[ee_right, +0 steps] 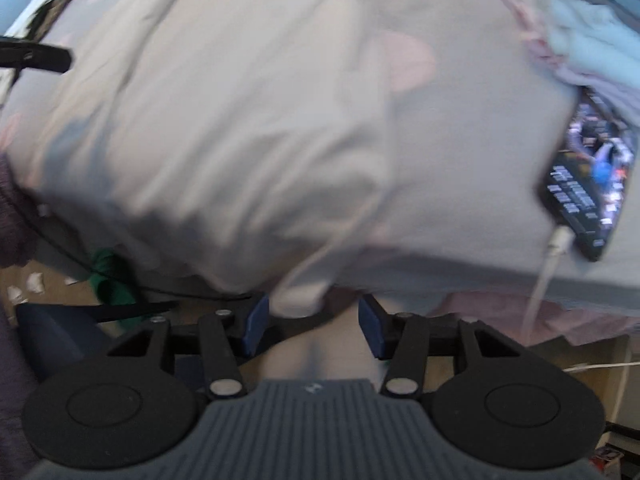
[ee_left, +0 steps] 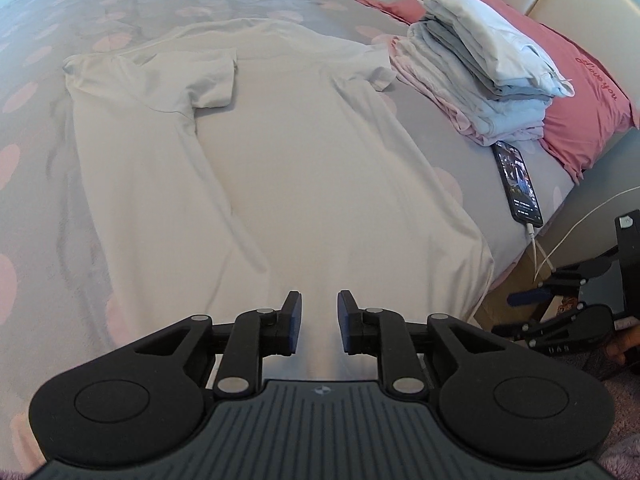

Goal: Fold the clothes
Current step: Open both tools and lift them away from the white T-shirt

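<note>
A white T-shirt (ee_left: 280, 160) lies flat on the bed, collar at the far end. Its left side is folded inward, with the short sleeve (ee_left: 208, 80) lying on top. My left gripper (ee_left: 319, 312) hovers over the near hem, jaws a little apart with nothing pinched. In the left wrist view my right gripper (ee_left: 520, 314) is off the bed's right edge. The right wrist view is blurred: the shirt (ee_right: 220, 120) has a hem corner (ee_right: 298, 300) hanging over the bed edge. That corner sits between the spread fingers of my right gripper (ee_right: 314, 320), and the pads do not press on it.
A stack of folded clothes (ee_left: 480, 76) rests against a pink pillow (ee_left: 580, 92) at the right. A lit phone (ee_left: 518, 184) on a white cable (ee_left: 560, 240) lies near the bed's right edge. The grey spotted bed cover (ee_left: 40, 200) spreads to the left.
</note>
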The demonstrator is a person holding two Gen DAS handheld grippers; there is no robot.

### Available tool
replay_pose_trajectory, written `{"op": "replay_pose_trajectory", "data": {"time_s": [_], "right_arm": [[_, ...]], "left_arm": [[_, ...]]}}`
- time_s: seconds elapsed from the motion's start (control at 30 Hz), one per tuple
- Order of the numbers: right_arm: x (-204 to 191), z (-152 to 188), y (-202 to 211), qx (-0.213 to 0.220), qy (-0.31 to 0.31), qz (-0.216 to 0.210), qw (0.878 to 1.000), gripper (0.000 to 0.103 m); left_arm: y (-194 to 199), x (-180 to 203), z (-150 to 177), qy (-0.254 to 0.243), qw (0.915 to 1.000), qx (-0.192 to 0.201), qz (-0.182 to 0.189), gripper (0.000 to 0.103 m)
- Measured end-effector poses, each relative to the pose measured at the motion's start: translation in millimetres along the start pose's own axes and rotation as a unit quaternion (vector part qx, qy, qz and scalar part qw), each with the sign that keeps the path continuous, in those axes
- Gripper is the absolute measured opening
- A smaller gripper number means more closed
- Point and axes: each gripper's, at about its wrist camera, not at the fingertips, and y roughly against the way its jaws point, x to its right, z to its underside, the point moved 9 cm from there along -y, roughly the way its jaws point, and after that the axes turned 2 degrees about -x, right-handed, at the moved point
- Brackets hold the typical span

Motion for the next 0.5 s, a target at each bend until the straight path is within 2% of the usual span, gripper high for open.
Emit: {"op": "replay_pose_trajectory", "data": {"time_s": [0.13, 0.3, 0.43, 0.5], "right_arm": [[7.2, -7.4, -7.2, 0.008, 0.001, -0.016, 1.000, 0.049], [-5.8, 2.3, -30.0, -0.025, 0.032, -0.036, 0.999, 0.044], [-12.1, 2.6, -49.7, -0.022, 0.066, -0.022, 0.997, 0.042], [-14.0, -1.0, -55.8, -0.012, 0.063, -0.024, 0.998, 0.042]], "left_arm": [[-2.0, 2.3, -1.0, -0.002, 1.0000, -0.002, 0.002, 0.017], [-3.5, -1.6, 0.0, 0.007, 1.0000, -0.003, -0.001, 0.018], [-6.7, 0.2, 0.7, 0.003, 1.0000, -0.008, 0.000, 0.018], [-7.4, 2.6, 0.9, -0.002, 1.0000, -0.009, 0.000, 0.019]]}}
